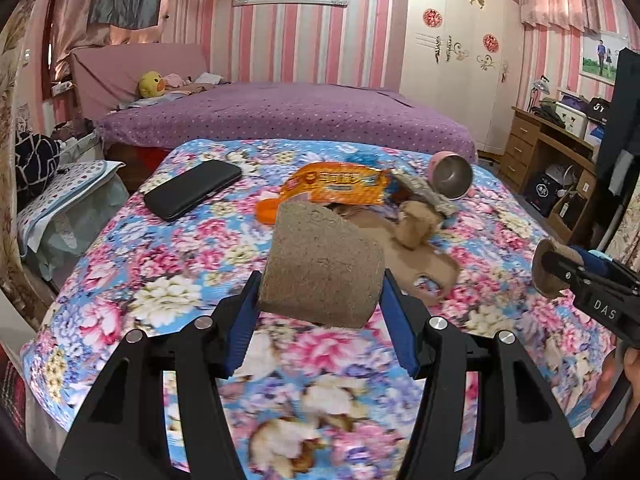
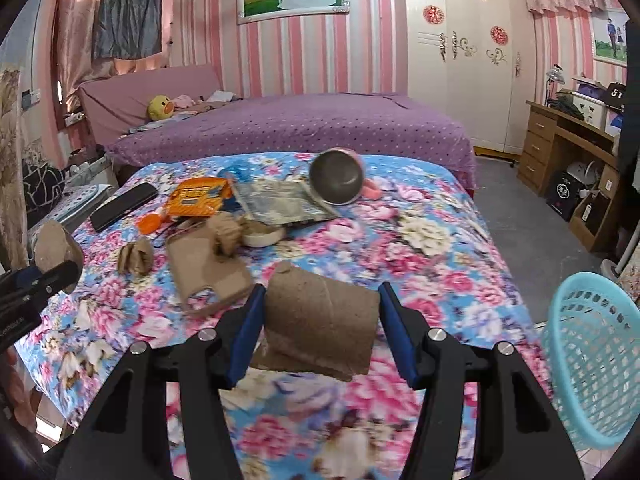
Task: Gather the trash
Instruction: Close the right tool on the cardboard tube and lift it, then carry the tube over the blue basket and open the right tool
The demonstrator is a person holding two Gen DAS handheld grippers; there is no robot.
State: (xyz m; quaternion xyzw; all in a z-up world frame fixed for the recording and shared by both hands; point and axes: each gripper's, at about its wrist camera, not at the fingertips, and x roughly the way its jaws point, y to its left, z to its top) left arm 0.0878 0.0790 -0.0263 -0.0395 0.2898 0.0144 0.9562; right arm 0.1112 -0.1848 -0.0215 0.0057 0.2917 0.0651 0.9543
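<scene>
- Left wrist view: our left gripper [image 1: 320,300] is clamped on a brown cardboard tube piece [image 1: 320,266], blue pads pressed against both sides, held up over the flowery bedspread [image 1: 132,264].
- Same view, behind the tube there's the trash pile: an orange snack wrapper [image 1: 340,184], a flat brown cardboard sheet [image 1: 416,258] and a crumpled cardboard lump [image 1: 416,224] sitting on it. A metal cup [image 1: 450,176] lies on its side just past the pile, and a black phone [image 1: 192,188] lies off to the left, well apart from the trash.
- At the right edge we can see our right gripper [image 1: 560,270] from the side, gripping another brown piece.
- Right wrist view: our right gripper [image 2: 320,328] is closed on a flattened cardboard piece [image 2: 320,328], also up over the bedspread [image 2: 440,264].
- A light blue basket [image 2: 592,360] sits beside the bed at the lower right, near the gripper.
- The pile is further up the bed: wrapper [image 2: 200,196], a silvery foil bag [image 2: 280,204], cardboard sheet [image 2: 208,276], cup [image 2: 336,180].
- Left gripper [image 2: 52,268] shows at the left edge, pinching its tube.
</scene>
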